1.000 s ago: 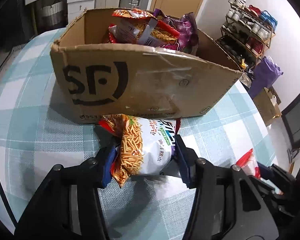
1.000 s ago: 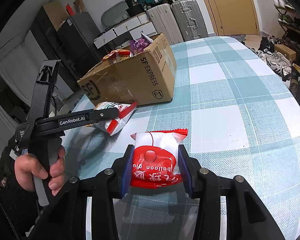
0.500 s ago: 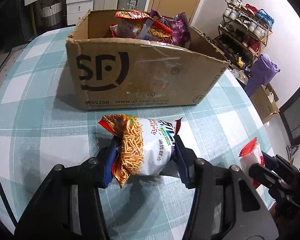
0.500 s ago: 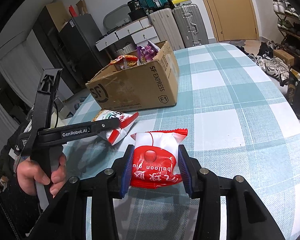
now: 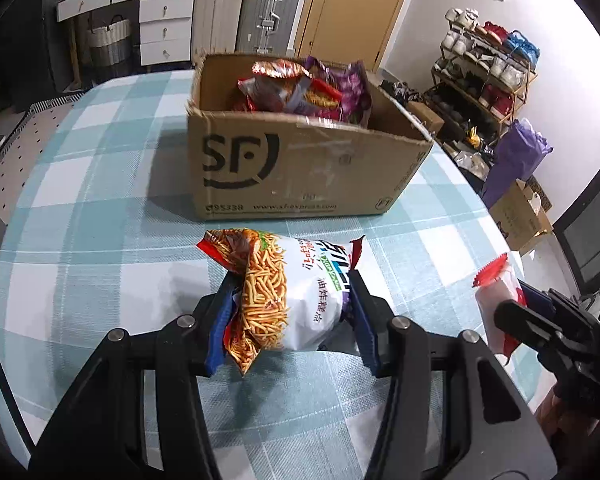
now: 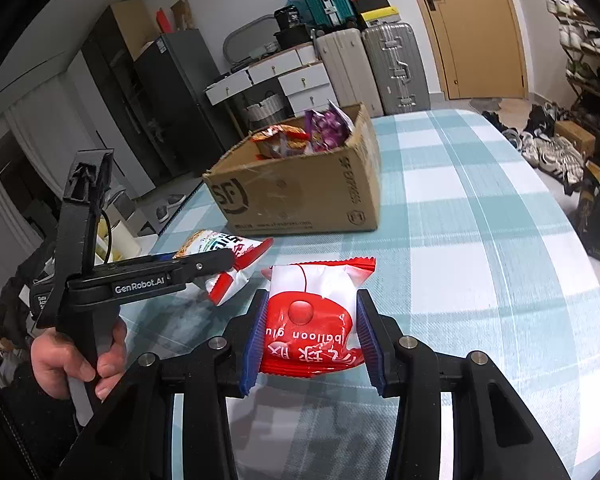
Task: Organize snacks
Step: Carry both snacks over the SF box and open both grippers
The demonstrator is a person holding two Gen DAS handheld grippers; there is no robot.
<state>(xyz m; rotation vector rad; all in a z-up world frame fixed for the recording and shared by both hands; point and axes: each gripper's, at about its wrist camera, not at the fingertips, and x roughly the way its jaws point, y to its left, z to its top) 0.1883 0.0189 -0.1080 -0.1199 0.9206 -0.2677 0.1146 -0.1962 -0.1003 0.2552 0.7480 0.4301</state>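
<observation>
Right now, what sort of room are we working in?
Probably a lived-in home, perhaps a dining area near the entry: a table under a teal checked tablecloth, hard-shell silver suitcases by a wooden door, and a crowded shoe rack.

Noodle-snack bag [image 5: 288, 296]: white pouch, red crimped ends, print of orange fried strips on one half, text on the other. Lies crosswise, pinched at its sides between blue pads, clear of the checked cloth. Creased at its 9 o'clock end.

Red-and-white packet [image 6: 310, 320]: small pillow pack, red lower part, round red dot, "balloon" lettering upside down, serrated red top seam at 12 o'clock. Pinched at both sides, off the cloth.

Cardboard box [image 5: 300, 172]: brown, open top, "SF" logo on the near wall, at 12 o'clock from the noodle-snack bag. Upright on the cloth, holding red, orange and purple snack bags [image 5: 300, 92] heaped above the rim.
</observation>
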